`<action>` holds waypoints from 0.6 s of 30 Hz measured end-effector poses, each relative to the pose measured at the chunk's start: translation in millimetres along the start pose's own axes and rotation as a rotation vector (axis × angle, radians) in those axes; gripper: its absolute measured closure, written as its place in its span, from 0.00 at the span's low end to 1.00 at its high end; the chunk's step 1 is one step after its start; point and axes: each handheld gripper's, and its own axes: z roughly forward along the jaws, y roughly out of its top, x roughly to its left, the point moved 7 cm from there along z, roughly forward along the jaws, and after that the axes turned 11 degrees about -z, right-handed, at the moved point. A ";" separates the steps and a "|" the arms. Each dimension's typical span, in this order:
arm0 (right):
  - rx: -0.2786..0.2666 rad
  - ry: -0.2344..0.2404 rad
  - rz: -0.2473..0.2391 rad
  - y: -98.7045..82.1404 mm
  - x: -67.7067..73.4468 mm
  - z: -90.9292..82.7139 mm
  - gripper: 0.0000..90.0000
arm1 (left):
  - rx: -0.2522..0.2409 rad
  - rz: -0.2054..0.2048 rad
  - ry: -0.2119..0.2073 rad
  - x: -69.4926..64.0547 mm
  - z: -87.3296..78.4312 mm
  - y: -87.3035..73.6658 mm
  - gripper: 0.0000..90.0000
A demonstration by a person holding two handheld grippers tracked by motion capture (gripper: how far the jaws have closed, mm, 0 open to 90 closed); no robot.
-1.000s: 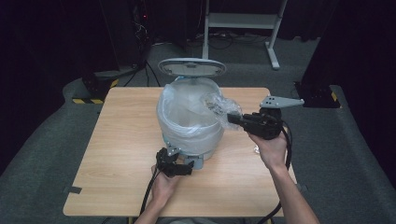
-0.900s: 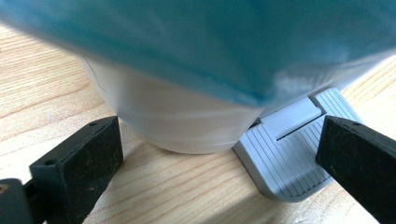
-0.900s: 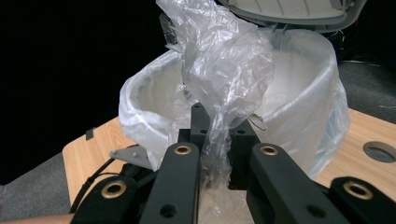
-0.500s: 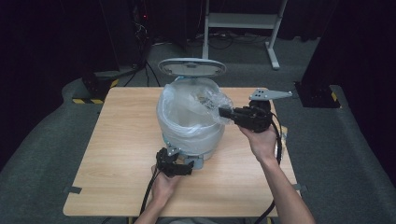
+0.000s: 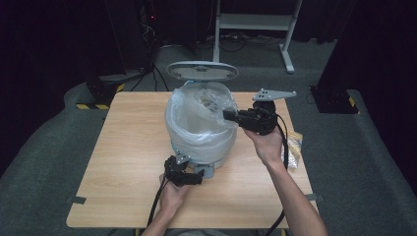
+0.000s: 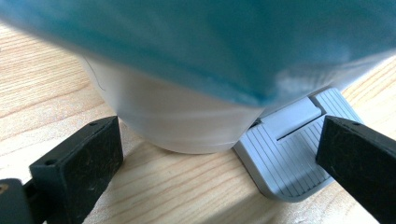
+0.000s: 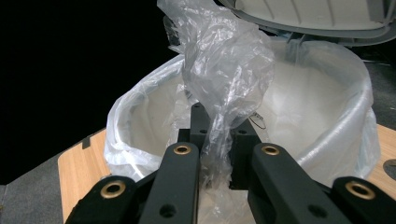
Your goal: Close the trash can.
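Two grippers at white pedal bin [image 5: 201, 147], mid-table [image 5: 123, 162], lid [image 5: 202, 71] up. Right gripper [image 5: 227, 115] at bin's right rim, jaws pressed together, pinching fold of clear bag liner [image 7: 224, 70] over bin mouth. Left gripper [image 5: 189, 173] low at bin's front base, jaws spread wide either side of grey foot pedal [image 6: 292, 149], gripping nothing. Small packet [image 5: 294, 150] near table's right edge.

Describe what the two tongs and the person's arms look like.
Both tongs, left and right, are black with flat rectangular jaws; brass-ringed rivets show on the right one's linkage. A black cable trails from each. The right carries a grey three-cornered plate. Forearms are bare, no sleeves visible.
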 end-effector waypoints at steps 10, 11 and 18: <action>0.030 -0.010 -0.016 0.8 -3.3 14.7 0.92 | 0.000 0.000 0.000 0.0 0.0 0.0 0.01; 0.030 -0.010 -0.016 0.8 -3.3 14.7 0.92 | 0.000 0.000 0.000 0.0 0.0 0.0 0.01; 0.051 -0.011 -0.009 -1.3 -5.7 23.3 0.91 | 0.000 0.000 0.000 0.0 0.0 0.0 0.01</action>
